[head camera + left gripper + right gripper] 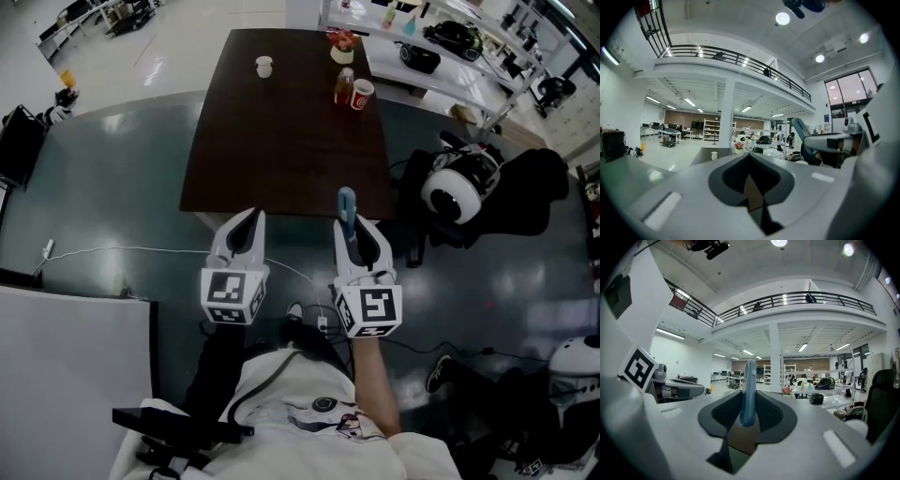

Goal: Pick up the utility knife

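A blue utility knife (347, 208) sticks out forward from my right gripper (357, 236), whose jaws are shut on its handle. In the right gripper view the knife (749, 390) stands upright between the dark pads, reaching above the jaw tips. My left gripper (248, 225) is level beside it on the left, jaws together and nothing in them; its tips (750, 157) meet in a point in the left gripper view. From there the knife (799, 131) shows at the right. Both grippers hover over the floor, just short of the near edge of the dark brown table (281, 141).
On the table's far end stand a white cup (264, 66), a bottle (344, 86), a red cup (362, 94) and a flower pot (342, 47). A black chair with a white round device (457, 192) is at the right. A white cable (141, 248) crosses the floor.
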Available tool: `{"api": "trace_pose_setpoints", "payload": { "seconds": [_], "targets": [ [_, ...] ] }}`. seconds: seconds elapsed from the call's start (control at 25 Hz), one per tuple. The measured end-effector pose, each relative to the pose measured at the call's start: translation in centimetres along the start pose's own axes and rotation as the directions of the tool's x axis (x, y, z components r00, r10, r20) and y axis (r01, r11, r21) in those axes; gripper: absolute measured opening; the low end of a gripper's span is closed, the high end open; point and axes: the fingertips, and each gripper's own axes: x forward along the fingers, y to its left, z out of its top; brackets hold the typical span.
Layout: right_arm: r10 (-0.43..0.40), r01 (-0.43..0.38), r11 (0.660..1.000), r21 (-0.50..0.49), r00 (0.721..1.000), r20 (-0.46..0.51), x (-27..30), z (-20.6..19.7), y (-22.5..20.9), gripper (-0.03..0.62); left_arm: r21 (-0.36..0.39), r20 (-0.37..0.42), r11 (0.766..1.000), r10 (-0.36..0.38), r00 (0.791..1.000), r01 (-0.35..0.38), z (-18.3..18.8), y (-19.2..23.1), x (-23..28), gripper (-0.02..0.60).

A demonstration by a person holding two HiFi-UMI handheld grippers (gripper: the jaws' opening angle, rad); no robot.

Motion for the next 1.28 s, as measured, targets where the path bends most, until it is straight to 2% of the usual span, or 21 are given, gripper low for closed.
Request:
{"api": "trace_pose_setpoints", "payload": {
  "seconds": [0.52, 0.76, 0.96, 1.28],
  "targets": [
    [-0.012, 0.012, 1.0, 0.001, 1.0, -0.006, -6.6, -0.5, 7.4, 0.097, -0.011, -0.008, 1.0, -0.027, 1.0, 0.027, -1.7, -0.4, -9.8, -0.002],
    [-0.022, 0.022, 1.0, -0.005, 0.999, -0.03, -10.4, -1.3, 10.6, 0.097, -0.036, -0.005, 0.999, -0.017, 1.0, 0.017, -2.9, -0.7, -14.3, -0.002],
    [-0.033, 0.033, 0.999, -0.002, 0.999, -0.025, -11.6, -0.8, 10.8, 0.097, -0.025, -0.002, 0.999, -0.04, 0.999, 0.04, -2.3, -1.8, -15.1, -0.002],
    [-0.019, 0.019, 1.0, -0.018, 0.999, 0.03, -11.4, 1.0, 9.1, 0.097, 0.004, 0.024, 1.0, -0.027, 0.999, 0.027, -0.1, -2.4, -13.7, -0.002]
  ]
}}
